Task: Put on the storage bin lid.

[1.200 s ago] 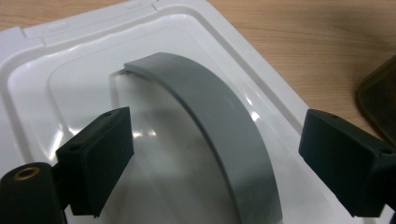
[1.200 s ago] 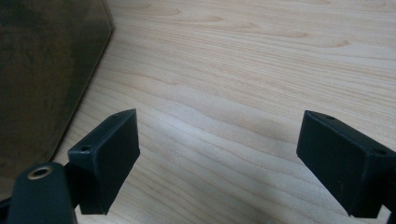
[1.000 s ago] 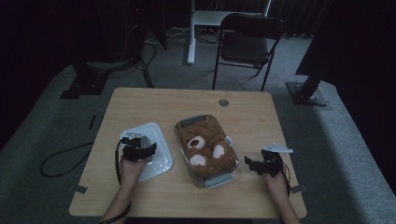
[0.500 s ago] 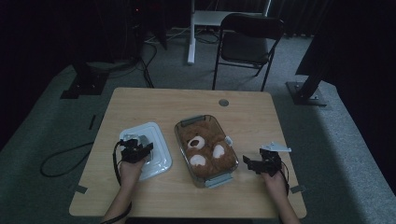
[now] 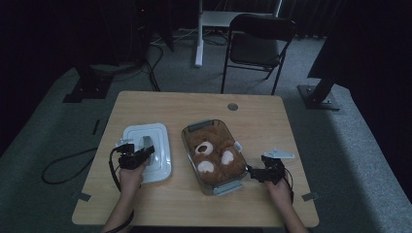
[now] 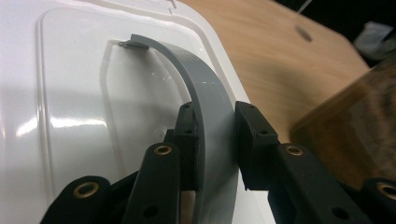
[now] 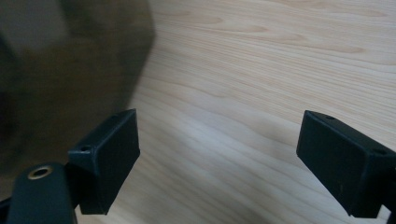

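Closing since before, left gripper (image 6: pixel 215 140) now clamps the lid's grey handle (image 6: pixel 205 88), plain in its own view; right gripper (image 7: pixel 219 158) gapes empty.

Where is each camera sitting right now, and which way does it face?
High view: above the near edge, looking forward and down at the wooden table; both forearms show.
Left gripper view: on the left gripper, its jaws pinching the white plastic lid's grey strap handle.
Right gripper view: on the right gripper, jaws open over tabletop.
Shared: the teddy-filled clear container.
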The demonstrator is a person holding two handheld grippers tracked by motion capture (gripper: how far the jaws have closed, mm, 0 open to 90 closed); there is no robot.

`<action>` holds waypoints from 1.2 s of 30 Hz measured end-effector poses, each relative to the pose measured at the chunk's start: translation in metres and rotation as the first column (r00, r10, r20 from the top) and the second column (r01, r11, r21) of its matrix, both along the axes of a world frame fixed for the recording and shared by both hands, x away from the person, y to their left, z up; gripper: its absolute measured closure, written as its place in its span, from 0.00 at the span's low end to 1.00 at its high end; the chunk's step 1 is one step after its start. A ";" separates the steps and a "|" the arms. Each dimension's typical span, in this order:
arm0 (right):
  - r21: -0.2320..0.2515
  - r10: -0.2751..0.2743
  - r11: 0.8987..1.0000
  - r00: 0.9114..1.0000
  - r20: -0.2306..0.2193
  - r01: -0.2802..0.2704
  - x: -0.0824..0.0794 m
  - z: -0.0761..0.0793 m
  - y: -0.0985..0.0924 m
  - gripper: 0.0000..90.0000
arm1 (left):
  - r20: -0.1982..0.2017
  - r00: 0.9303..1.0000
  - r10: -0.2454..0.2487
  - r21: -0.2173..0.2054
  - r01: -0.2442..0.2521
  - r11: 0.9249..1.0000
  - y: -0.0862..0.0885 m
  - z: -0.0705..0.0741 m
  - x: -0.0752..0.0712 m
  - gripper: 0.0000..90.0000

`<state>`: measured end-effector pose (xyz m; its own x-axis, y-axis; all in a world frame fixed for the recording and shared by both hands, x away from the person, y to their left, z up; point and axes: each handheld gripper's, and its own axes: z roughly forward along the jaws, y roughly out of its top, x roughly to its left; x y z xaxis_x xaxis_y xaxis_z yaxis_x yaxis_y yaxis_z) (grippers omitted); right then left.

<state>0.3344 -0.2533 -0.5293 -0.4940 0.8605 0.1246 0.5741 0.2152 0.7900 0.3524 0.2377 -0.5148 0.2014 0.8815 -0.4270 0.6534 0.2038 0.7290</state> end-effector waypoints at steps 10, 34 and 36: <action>0.037 0.103 0.994 0.994 -0.027 -0.102 -0.006 0.000 0.018 0.14 | 0.085 0.996 -0.028 -0.043 0.032 0.999 0.001 0.038 -0.021 0.81; 0.036 0.181 0.983 0.983 0.000 -0.181 -0.019 0.001 0.065 0.14 | 0.229 0.946 -0.230 -0.115 0.261 0.958 -0.043 0.111 -0.056 0.81; 0.032 0.190 0.981 0.982 0.001 -0.190 -0.019 0.002 0.069 0.14 | 0.236 0.939 -0.252 -0.125 0.286 0.950 -0.050 0.114 -0.058 0.81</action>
